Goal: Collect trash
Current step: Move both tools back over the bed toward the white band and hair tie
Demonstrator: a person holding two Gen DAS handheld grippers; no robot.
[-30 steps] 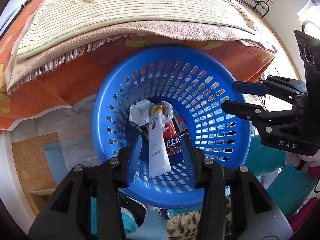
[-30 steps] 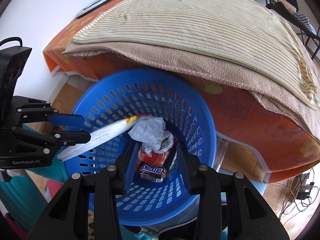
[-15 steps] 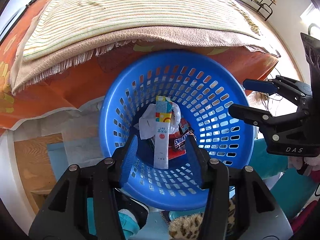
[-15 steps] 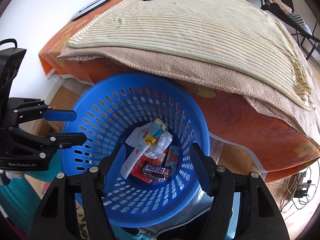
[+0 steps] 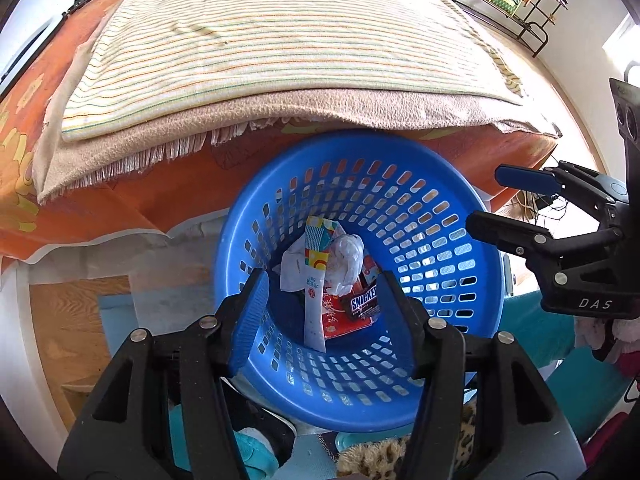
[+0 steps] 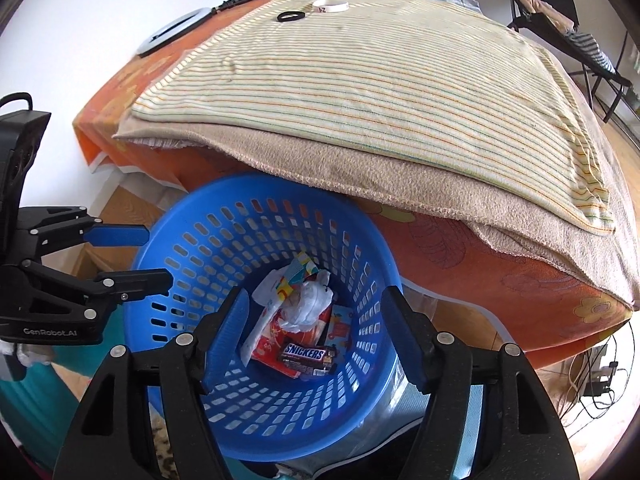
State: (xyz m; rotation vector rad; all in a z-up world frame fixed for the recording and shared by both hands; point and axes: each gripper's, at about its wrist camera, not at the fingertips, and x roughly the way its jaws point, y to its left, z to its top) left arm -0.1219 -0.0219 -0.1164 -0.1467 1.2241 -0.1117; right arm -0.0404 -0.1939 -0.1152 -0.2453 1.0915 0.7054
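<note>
A round blue slotted basket (image 5: 432,216) (image 6: 192,240) stands on the floor by the bed. In it lie a long white wrapper (image 5: 314,280) (image 6: 266,312), a crumpled white plastic bag (image 5: 344,260) (image 6: 306,306), a Snickers bar (image 5: 364,300) (image 6: 306,356) and a red packet (image 6: 276,340). My left gripper (image 5: 320,300) is open and empty above the basket's near rim. My right gripper (image 6: 316,328) is open and empty over the basket too. Each gripper also shows in the other's view, the right (image 5: 516,200) and the left (image 6: 132,258).
A bed with an orange flowered sheet (image 6: 460,264), a tan blanket (image 5: 280,108) and a striped cover (image 6: 360,80) rises just behind the basket. A black ring (image 6: 291,16) and a white tape roll (image 6: 330,5) lie on the far end. Wood floor (image 5: 64,308) at left; cables (image 6: 596,376) at right.
The long white wrapper left my left gripper and dropped into the basket. Both grippers opened wider and rose, pulling back from the basket.
</note>
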